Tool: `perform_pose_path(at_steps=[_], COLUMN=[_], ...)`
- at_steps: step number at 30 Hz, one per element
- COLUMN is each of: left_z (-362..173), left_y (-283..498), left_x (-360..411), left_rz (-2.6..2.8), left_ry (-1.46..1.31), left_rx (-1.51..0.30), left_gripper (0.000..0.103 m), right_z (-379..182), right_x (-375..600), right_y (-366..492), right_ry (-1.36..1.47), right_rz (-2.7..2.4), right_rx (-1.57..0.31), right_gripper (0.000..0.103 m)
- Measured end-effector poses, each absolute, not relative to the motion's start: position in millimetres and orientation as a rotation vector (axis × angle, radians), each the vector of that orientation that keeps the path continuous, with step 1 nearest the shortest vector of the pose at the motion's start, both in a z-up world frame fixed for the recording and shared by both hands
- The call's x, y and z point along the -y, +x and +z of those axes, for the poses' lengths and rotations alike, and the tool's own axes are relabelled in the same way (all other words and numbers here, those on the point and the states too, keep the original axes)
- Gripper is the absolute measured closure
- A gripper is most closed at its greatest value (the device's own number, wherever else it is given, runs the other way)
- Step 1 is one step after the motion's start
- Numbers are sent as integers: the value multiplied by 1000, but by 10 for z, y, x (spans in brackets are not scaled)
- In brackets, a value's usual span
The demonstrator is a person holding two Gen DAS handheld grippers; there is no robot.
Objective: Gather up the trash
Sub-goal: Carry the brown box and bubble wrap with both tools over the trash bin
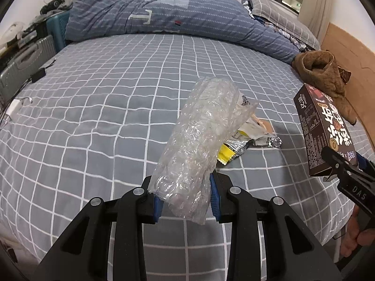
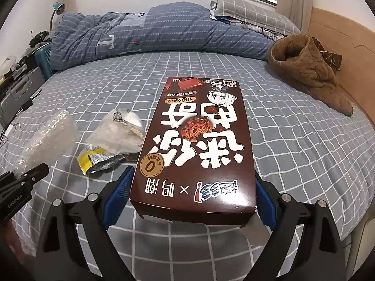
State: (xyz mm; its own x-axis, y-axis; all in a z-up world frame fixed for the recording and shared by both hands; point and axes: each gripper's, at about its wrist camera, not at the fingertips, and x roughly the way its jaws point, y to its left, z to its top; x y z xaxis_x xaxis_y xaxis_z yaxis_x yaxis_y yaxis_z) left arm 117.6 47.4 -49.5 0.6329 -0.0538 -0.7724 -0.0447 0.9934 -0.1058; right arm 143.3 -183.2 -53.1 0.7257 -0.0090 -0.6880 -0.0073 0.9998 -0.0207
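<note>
Left gripper clamps bubble wrap; right gripper apparently clamps brown box.

The clear plastic wrap, rising from the left gripper, hides part of the wrappers lying beyond it. The brown box held in the right gripper covers the bed sheet ahead of that claw. The small print on the box is unreadable. A hand is cut off at the left wrist view's lower right edge.
</note>
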Motion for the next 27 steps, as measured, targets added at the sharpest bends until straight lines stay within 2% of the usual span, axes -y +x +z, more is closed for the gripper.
perform_pose_path(at_steps=[27], left_z=[-370], left_y=[442], left_x=[-303], left_rz=[-17], left_ry=[-103], left_rx=[-876], left_gripper=[72], right_z=[-420], right_x=[1831], right_y=[673], right_ry=[-33], right_rz=[21], right_rx=[-738], right_gripper=[15])
